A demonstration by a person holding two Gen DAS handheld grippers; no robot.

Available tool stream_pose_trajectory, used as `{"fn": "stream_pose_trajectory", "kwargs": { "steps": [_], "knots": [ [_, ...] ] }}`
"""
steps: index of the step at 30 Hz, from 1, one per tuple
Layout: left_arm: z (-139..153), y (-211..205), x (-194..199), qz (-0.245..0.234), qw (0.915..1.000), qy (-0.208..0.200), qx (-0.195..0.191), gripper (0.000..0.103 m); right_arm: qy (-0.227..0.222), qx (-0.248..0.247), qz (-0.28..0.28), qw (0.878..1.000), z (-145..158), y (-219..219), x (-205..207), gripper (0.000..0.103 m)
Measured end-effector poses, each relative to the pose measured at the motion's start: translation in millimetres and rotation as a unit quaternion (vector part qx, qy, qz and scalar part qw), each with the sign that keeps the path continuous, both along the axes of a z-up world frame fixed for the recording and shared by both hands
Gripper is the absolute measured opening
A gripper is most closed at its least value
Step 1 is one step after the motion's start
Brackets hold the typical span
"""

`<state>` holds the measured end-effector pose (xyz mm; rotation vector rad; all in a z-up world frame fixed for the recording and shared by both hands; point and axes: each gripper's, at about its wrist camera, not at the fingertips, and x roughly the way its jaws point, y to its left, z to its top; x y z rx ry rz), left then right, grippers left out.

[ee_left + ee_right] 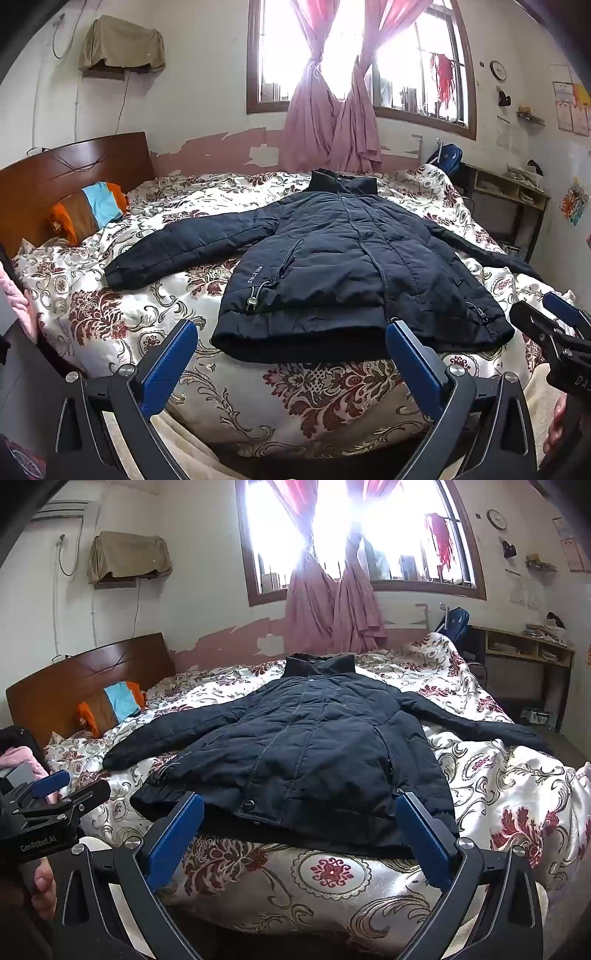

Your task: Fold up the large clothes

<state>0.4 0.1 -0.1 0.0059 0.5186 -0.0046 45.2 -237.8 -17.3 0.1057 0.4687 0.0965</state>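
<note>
A dark navy padded jacket (332, 254) (306, 738) lies flat and zipped on the flowered bedspread (155, 317) (498, 805), collar toward the window, both sleeves spread out sideways. My left gripper (291, 365) stands open in front of the jacket's hem, blue pads wide apart with nothing between them. My right gripper (303, 838) is open too, just short of the hem, and holds nothing. In the left wrist view the right gripper (554, 317) shows at the right edge; in the right wrist view the left gripper (59, 790) shows at the left edge.
A wooden headboard (70, 177) and a striped pillow (88, 210) sit at the left of the bed. Pink curtains (332, 122) hang at the window behind. A desk with shelves (524, 653) stands at the right. Pink cloth (22, 760) lies at the bed's left edge.
</note>
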Motion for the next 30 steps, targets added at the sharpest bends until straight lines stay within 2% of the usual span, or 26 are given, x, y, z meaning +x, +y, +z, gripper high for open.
{"fn": "stream_pose_trajectory", "kwargs": {
  "steps": [30],
  "knots": [
    [1.9,4.2,-0.5,0.003,1.0,-0.008,0.005,0.103,0.002,0.003,-0.001,1.0,-3.8,-1.3,2.1,0.102]
  ]
}}
